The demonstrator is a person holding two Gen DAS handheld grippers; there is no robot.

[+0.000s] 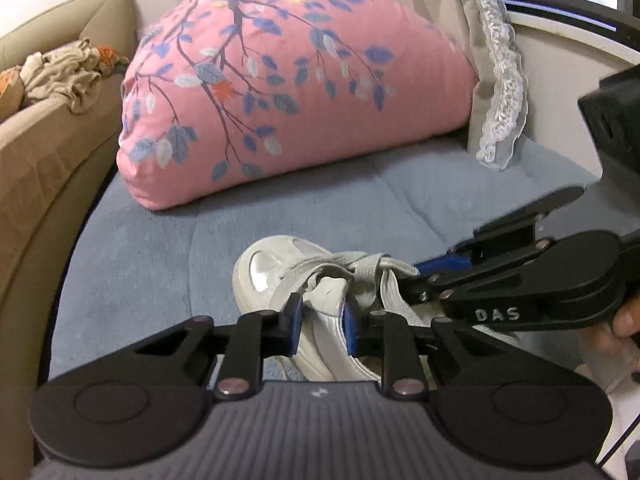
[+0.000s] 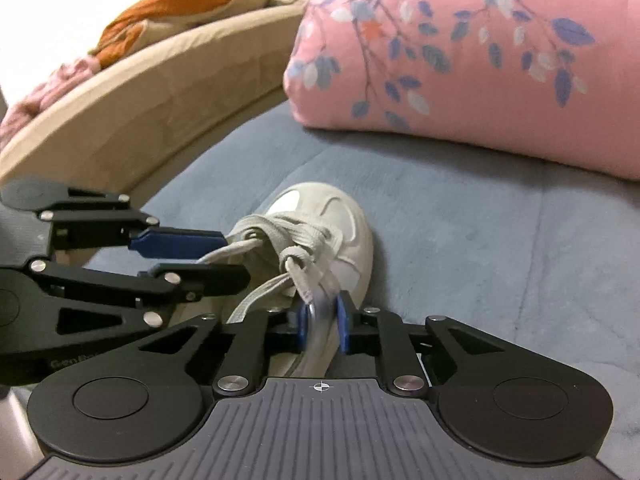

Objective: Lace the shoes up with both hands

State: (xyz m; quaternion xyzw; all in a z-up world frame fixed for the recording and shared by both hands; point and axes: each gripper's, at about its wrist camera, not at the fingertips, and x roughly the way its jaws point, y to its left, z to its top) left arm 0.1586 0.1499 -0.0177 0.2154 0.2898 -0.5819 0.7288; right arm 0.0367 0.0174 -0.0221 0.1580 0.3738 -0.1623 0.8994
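Shoe — a white sneaker with grey laces — lay on a blue-grey padded cover, its toe pointing away toward a pink pillow printed with blue leaves. In the left wrist view the left claw sat over the near part of the sneaker, its blue pads standing a narrow gap apart with the white tongue and upper between them; whether they pressed on it or merely flanked it could not be told. From the right side of that view the right claw reached in level, its tips buried in the crossed grey laces.

The right wrist view showed the right claw narrowed around a pale lace strand and a bit of clear material at the shoe's side — the pads sat just beside the strand, though firm contact was not clear. The left claw came in from the left edge, one blue finger above and a black finger below, with a grey lace running between them toward a knot-like crossing on the shoe.

A beige sofa arm rose at the left with crumpled cloth on it, and a lace-trimmed grey cushion stood beside the pillow. Part of a hand showed at the right edge.
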